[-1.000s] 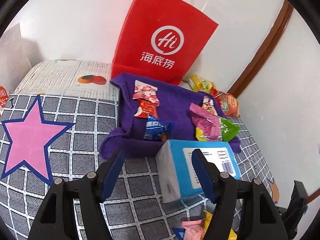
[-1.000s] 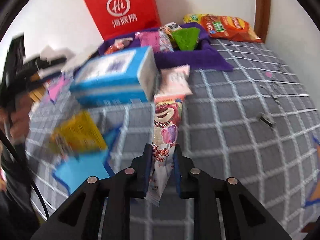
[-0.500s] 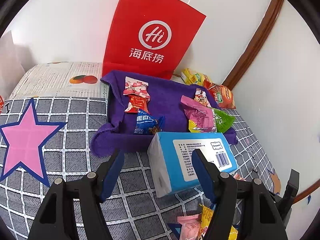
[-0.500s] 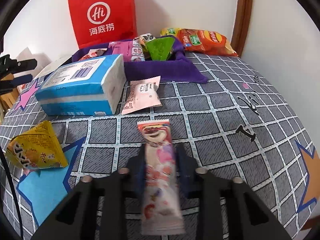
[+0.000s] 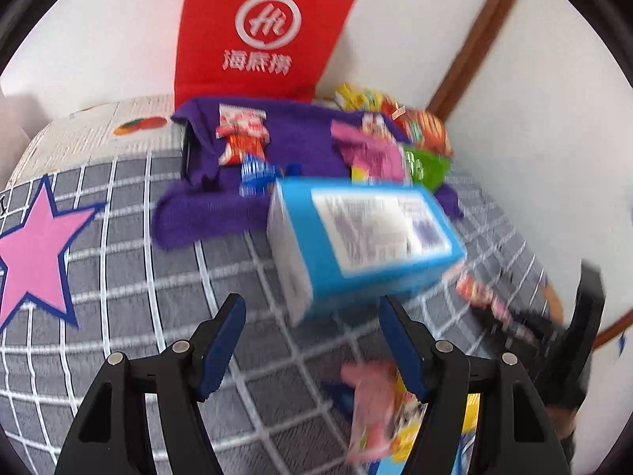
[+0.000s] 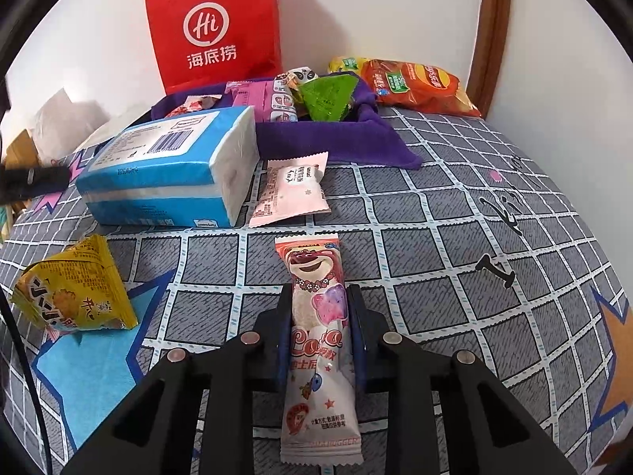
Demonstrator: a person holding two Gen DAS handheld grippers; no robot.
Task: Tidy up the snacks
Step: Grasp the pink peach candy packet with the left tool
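The right gripper is clenched on a long pink bear-print snack packet, which it grasps across the middle, so both ends stick out free and the packet lies along the fingers. I think this middle grip is chosen because the wrapper is soft and would sag or slip if taken by one end.

The left gripper is released, with its jaws standing apart and nothing between them. It points over the checked bedspread toward the blue tissue pack, which lies just in front of the purple cloth tray.

The tray stands at the far side, before the red paper bag, and it already contains several packets — it seems to be the place for collecting. Other snacks are not yet inside: a pale pink packet touching the tissue pack, a yellow triangular packet on the near left, and an orange chip bag by the wall. The tissue pack partly blocks the straight way to the tray, so the held packet probably must go over it or around it
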